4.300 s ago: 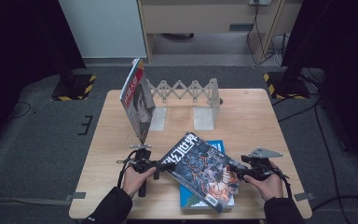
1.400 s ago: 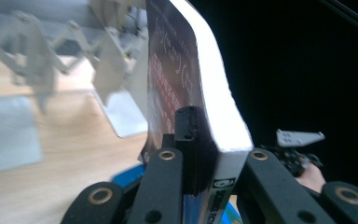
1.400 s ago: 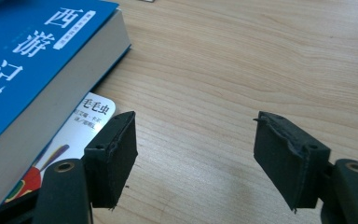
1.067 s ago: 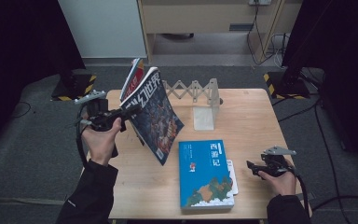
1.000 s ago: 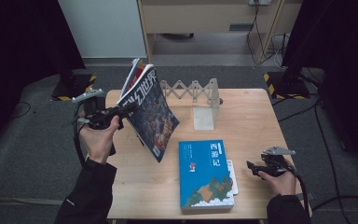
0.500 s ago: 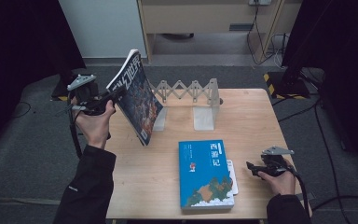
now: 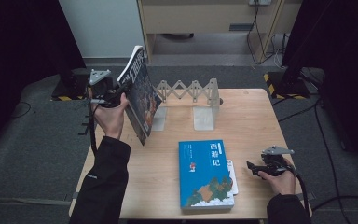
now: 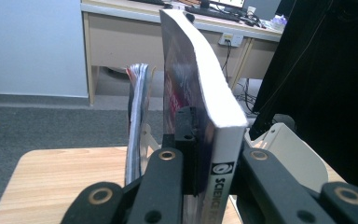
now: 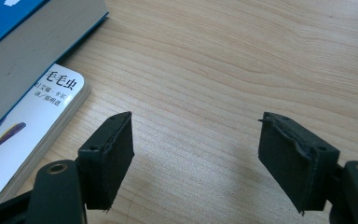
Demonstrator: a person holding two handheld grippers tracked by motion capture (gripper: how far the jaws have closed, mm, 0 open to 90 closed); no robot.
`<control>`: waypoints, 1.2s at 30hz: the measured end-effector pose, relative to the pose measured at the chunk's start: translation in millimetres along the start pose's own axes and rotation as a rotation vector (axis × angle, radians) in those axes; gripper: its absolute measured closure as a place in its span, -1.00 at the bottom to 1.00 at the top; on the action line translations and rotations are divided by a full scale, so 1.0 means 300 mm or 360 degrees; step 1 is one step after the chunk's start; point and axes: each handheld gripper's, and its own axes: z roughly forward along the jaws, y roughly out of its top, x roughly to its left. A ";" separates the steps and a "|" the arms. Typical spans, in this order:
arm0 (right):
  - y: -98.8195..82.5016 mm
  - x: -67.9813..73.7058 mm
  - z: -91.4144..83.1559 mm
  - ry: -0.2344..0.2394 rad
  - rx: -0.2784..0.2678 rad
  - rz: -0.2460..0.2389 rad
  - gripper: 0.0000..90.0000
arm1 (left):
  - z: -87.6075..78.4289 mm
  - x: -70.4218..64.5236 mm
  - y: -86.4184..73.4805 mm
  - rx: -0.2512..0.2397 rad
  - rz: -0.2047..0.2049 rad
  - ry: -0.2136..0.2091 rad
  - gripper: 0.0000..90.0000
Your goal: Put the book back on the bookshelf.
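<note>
Up in the upper left of the high view, the left hand-held gripper (image 7: 116, 91) is pinching a thick magazine (image 7: 140, 93) by its spine edge. The magazine stands nearly upright in the air, tilted a little, above the left back part of the worktop (image 7: 256, 121). In the left gripper view, the two black jaws press on both sides of the magazine (image 8: 200, 93), close to its bottom corner, and white letters run along the spine. Just behind it, toward the left of that view, another thin magazine (image 8: 137, 116) stands upright.

Near the middle top of the high view, a folding book rack (image 7: 189, 91) sits at the back of the worktop. The held magazine is just to the left of it.

Lower down, near the bottom middle of the high view, a blue book (image 7: 205, 172) lies flat on the worktop. A small white book (image 7: 232, 175) peeks out from under its right side.

At the lower right of the high view, the right hand-held gripper (image 7: 256, 169) rests low over the worktop, close to the right of the blue book. In the right gripper view, its jaws are spread wide with only bare wood between them, and the small white book (image 9: 37, 126) lies to the left.
</note>
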 end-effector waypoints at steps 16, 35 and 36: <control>0.000 -0.004 0.003 -0.0003 0.0002 -0.0017 -0.42 | 0.110 -0.056 -0.083 0.0025 0.0124 0.0119 0.82; 0.000 0.000 0.006 -0.0003 0.0007 -0.0025 -0.42 | 0.151 -0.054 -0.168 0.0057 0.0206 0.0201 0.81; 0.000 0.000 0.006 -0.0002 0.0005 -0.0027 -0.42 | 0.151 -0.054 -0.172 0.0051 0.0198 0.0193 0.81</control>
